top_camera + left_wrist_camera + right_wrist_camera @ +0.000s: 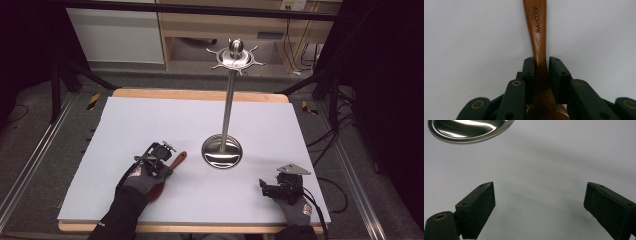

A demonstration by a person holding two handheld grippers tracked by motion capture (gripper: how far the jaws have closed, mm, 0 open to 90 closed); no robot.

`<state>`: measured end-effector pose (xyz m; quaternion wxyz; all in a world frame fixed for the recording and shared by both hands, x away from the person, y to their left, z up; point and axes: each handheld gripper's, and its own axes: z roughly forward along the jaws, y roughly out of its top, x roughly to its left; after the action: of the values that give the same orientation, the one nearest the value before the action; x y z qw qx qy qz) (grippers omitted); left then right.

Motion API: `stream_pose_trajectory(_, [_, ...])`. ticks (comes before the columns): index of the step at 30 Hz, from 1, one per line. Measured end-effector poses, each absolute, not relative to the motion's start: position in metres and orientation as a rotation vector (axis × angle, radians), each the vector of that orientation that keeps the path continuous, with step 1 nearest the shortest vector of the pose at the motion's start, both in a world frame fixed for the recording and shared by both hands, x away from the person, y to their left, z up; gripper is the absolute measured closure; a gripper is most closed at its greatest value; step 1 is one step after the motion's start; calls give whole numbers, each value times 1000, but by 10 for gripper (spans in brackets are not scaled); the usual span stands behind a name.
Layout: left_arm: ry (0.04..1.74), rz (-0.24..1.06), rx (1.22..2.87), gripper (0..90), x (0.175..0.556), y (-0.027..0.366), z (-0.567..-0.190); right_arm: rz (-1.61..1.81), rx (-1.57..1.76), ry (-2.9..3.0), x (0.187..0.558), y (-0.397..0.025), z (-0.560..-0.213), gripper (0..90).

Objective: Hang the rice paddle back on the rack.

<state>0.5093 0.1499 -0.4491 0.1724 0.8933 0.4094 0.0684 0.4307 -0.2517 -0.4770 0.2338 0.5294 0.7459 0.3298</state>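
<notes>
The left tongs (541, 66) are clamped on the neck of a wooden spoon (537, 30); its bowl is cut off below the frame. From above, the hand hides most of that spoon on the white surface (150, 120). The right tongs (539, 202) gape wide, holding nothing, near the metal stand (222, 152).

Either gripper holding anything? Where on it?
Left gripper clamps the brown wooden spoon at the handle's neck just above the bowl. Right gripper is open, holding nothing.
</notes>
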Motion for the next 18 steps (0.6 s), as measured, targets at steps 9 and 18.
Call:
stream_pose_trajectory(9, [1203,150,2573,757,515,145,-447,907,1458,2051,431,-252,-477,105])
stream_pose_trajectory(18, [1195,142,2559,763,515,148,-448,894,1460,2061,432,-252,-477,105])
